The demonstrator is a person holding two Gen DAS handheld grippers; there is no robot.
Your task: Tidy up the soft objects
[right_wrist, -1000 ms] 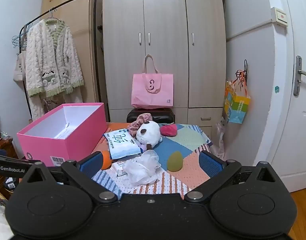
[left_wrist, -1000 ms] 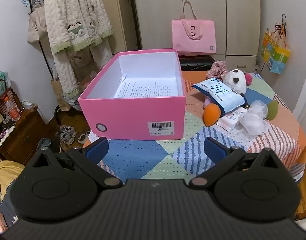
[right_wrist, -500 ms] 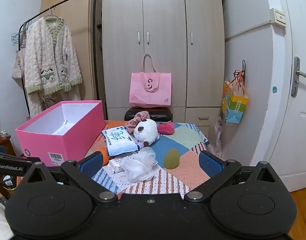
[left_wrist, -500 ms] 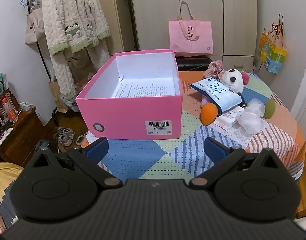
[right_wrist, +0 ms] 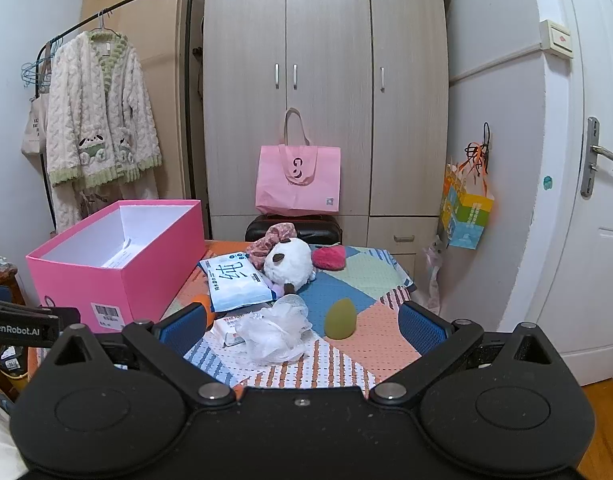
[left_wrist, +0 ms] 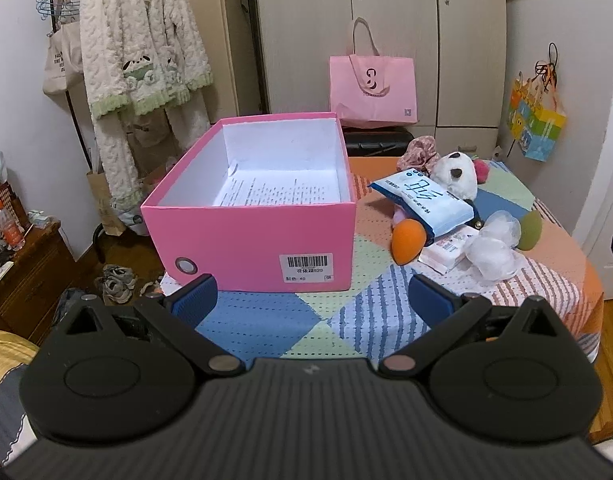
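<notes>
An open pink box [left_wrist: 250,240] [right_wrist: 118,276] with a printed sheet inside stands on the left of the patchwork table. To its right lie a panda plush [left_wrist: 456,174] [right_wrist: 288,262], a blue wipes pack [left_wrist: 424,200] [right_wrist: 236,280], an orange sponge egg [left_wrist: 406,240], a green sponge egg [left_wrist: 530,232] [right_wrist: 340,318], a white mesh puff [left_wrist: 492,250] [right_wrist: 276,330], a small tissue pack [left_wrist: 446,250], a pink scrunchie [left_wrist: 420,152] and a red puff [right_wrist: 328,258]. My left gripper [left_wrist: 312,298] is open and empty before the box. My right gripper [right_wrist: 302,324] is open and empty, near the puff.
A pink tote bag [left_wrist: 372,84] sits on a black stool behind the table, before a wardrobe [right_wrist: 326,80]. A clothes rack with a knit cardigan [left_wrist: 140,56] stands left. A wooden cabinet [left_wrist: 22,268] is at lower left. A door [right_wrist: 586,200] is right.
Both grippers have drawn back and risen slightly; the table and objects look a little farther off. Nothing on the table has moved.
</notes>
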